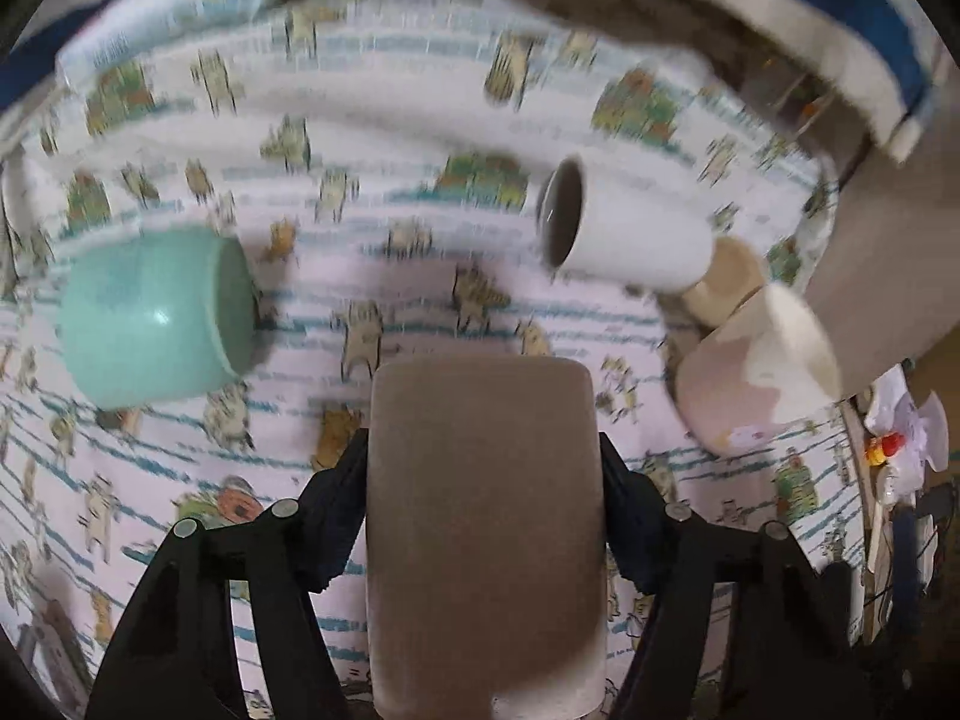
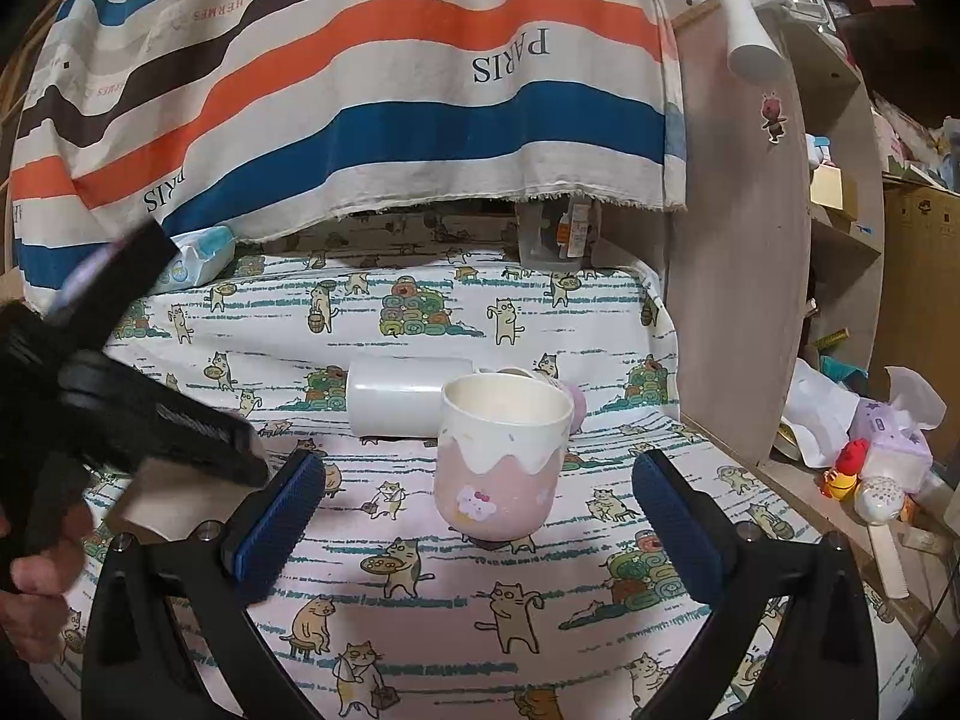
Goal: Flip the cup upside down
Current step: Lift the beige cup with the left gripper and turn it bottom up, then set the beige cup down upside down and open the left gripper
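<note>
My left gripper [image 1: 483, 510] is shut on a grey-brown cup [image 1: 486, 540], held above the cat-print cloth [image 1: 420, 300]; the view is tilted and blurred. The left gripper also shows at the left of the right wrist view [image 2: 150, 420]. A pink cup with white drip glaze [image 2: 501, 462] stands upright on the cloth, mouth up; it also shows in the left wrist view [image 1: 759, 372]. My right gripper [image 2: 480, 522] is open, its blue pads on either side of the pink cup and apart from it.
A white cup [image 2: 408, 399] lies on its side behind the pink cup. A mint green cup [image 1: 156, 315] sits on the cloth. A wipes pack [image 2: 198, 258], a striped curtain [image 2: 360, 90] and a wooden shelf side [image 2: 738, 300] bound the cloth.
</note>
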Available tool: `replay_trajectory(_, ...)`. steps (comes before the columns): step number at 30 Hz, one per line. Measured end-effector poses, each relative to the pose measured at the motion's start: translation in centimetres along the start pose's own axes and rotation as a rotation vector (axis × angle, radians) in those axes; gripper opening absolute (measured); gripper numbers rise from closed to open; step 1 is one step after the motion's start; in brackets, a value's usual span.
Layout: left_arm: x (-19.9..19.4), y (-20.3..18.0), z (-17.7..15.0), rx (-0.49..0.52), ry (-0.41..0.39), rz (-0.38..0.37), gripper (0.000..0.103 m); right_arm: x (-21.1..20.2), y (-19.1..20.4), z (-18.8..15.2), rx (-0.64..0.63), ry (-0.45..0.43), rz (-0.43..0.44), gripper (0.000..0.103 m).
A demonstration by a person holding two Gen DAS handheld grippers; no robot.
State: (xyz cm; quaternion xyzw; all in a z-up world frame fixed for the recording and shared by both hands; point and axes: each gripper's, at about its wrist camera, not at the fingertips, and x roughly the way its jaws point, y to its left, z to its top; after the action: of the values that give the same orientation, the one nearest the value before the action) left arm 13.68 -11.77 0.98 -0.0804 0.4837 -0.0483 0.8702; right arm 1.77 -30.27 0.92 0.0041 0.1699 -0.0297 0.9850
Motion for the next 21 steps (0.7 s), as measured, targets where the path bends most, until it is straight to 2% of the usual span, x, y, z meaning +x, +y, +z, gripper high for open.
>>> replay_trajectory(2,-1.7,-0.2,0.0,0.022,-0.067,-0.009,0.067,0.0,0.0,0.0,0.0,0.0,-0.001,0.103)
replay_trajectory(7,-5.8,-0.9,-0.4,0.095,-0.302,-0.041,0.067,0.0,-0.1,0.0,0.001,0.0,0.0,0.103)
replay_trajectory(9,-6.5,-0.8,-0.6,0.114,-0.362,-0.066,0.067,0.0,-0.1,0.0,0.001,0.0,-0.001,0.103)
replay_trajectory(13,-6.3,-0.6,-1.1,0.136,-0.393,-0.112,0.067,0.0,-0.1,0.0,0.001,0.0,-0.001,0.103)
replay_trajectory(17,-6.0,-1.0,-2.1,0.179,-0.433,-0.09,0.068,0.1,-0.1,0.0,0.001,0.0,0.0,0.103)
replay_trajectory(21,-5.3,-1.2,-2.2,0.184,-0.409,-0.092,0.067,0.1,-0.1,0.0,0.001,0.0,-0.001,0.103)
